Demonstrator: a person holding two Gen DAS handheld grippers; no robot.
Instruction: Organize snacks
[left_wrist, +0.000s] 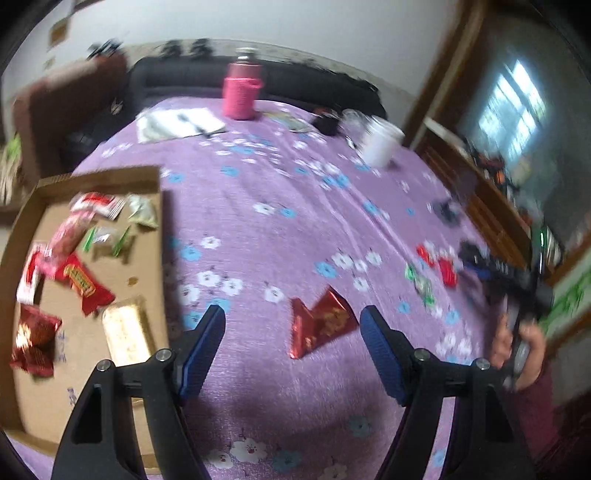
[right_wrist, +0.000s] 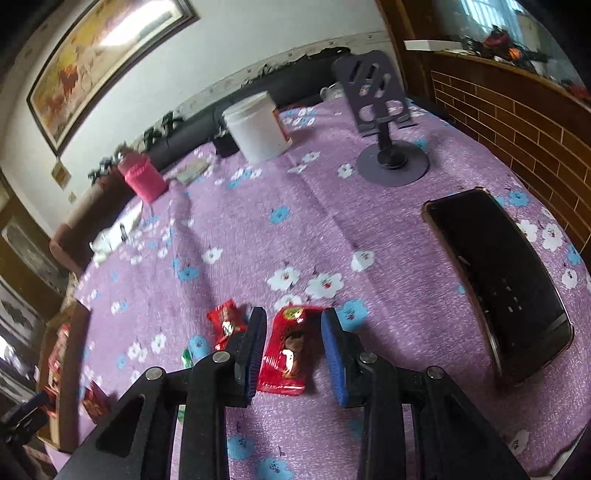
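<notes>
Snacks were split between two places: many already lay in the cardboard tray (left_wrist: 99, 177), while others were loose on the purple cloth (left_wrist: 277, 236) beside it. Farther from the tray, the left gripper (left_wrist: 291, 328) hovered with jaws wide apart over a dark red packet (left_wrist: 321, 325), not touching it. The right gripper (right_wrist: 293, 347) stood further still from the tray, jaws parted around a red wrapped bar (right_wrist: 286, 350), pads apparently clear of it, seemingly lined up to pinch. Motion blur hid the tray packets' labels.
</notes>
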